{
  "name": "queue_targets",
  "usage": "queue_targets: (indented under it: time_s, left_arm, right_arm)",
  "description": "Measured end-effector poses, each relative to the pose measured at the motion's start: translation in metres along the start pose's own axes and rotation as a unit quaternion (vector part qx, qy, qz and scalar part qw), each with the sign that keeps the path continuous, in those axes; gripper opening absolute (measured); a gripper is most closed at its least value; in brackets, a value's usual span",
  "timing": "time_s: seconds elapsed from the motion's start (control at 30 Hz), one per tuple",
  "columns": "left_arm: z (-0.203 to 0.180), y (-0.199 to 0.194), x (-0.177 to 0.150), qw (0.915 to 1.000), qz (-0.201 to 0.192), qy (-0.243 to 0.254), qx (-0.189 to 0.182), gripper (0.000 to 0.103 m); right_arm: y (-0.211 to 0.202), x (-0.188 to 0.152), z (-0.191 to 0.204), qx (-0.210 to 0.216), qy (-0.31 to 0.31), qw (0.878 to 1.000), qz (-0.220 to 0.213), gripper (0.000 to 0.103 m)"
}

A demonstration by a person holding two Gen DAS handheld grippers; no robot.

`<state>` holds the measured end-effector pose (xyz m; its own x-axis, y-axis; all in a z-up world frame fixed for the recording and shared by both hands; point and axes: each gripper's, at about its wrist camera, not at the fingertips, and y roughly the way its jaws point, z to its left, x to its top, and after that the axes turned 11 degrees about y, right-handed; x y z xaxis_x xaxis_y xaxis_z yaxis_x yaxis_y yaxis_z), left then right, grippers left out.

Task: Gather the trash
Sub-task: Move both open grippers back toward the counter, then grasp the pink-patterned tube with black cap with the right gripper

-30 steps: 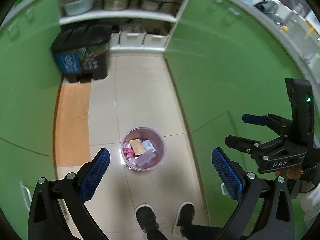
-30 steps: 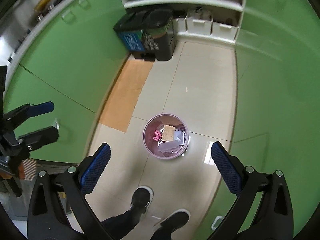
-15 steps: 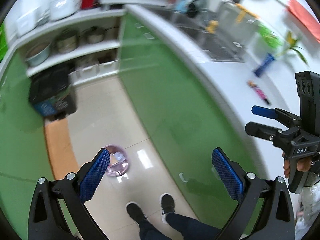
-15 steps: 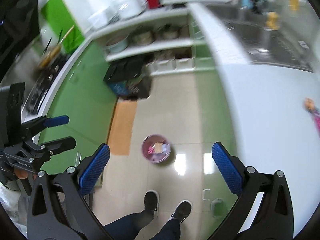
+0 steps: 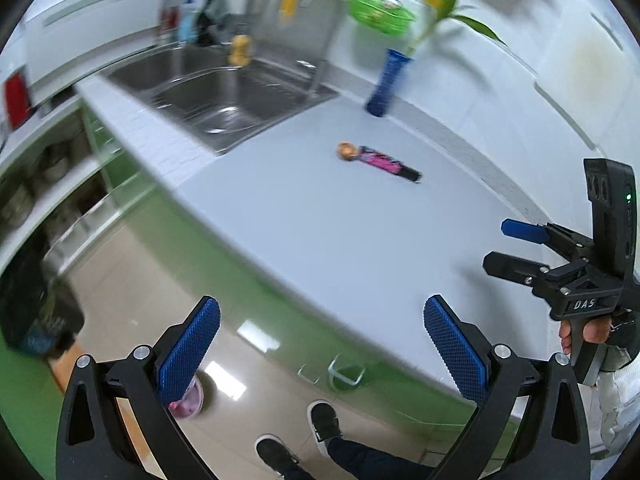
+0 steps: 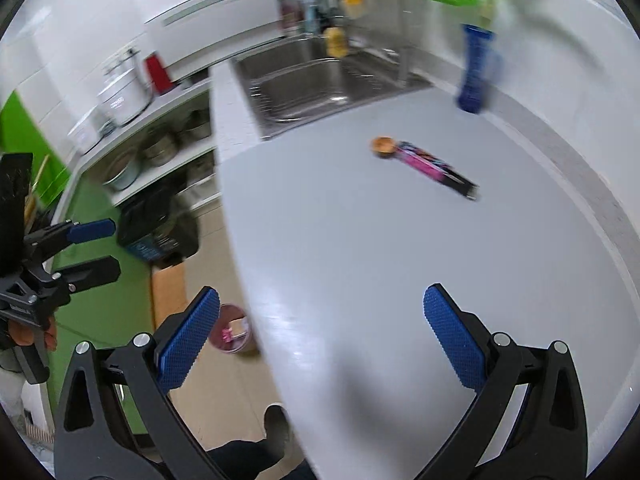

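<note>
A pink and black wrapper (image 5: 386, 163) with a small orange cap (image 5: 347, 151) at its end lies on the white counter (image 5: 320, 220); it also shows in the right wrist view (image 6: 434, 169). My left gripper (image 5: 320, 344) is open and empty, over the counter's front edge. My right gripper (image 6: 320, 332) is open and empty, above the near counter, and shows in the left wrist view (image 5: 505, 246). A pink trash bin (image 6: 231, 330) holding trash stands on the floor below, partly hidden behind my fingers.
A steel sink (image 5: 228, 96) is set in the counter's far left. A blue vase (image 5: 386, 82) with a plant stands at the back wall. Open shelves with pots (image 6: 160, 148) and a dark bin (image 6: 158, 224) stand across the floor.
Both grippers have swung up from the floor bin to the counter. The wrapper and sink have come into view and the pink bin has dropped to the lower edge.
</note>
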<state>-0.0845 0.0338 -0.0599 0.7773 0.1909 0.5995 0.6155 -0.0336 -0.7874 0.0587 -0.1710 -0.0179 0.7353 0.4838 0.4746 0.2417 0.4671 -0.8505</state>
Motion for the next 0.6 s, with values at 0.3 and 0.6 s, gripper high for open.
queue_targets:
  time_s: [0.3,0.6]
  left_arm:
    - [-0.023,0.060,0.059,0.9994,0.019,0.025,-0.016,0.098]
    - [-0.017,0.112,0.098,0.9993,0.036,0.008,-0.012,0.098]
  right_arm:
    - [0.022,0.040,-0.062,-0.020,0.020,1.000,0.003,0.100]
    - [0.092,0.105,-0.099,-0.021,-0.026,0.999,0.040,0.100]
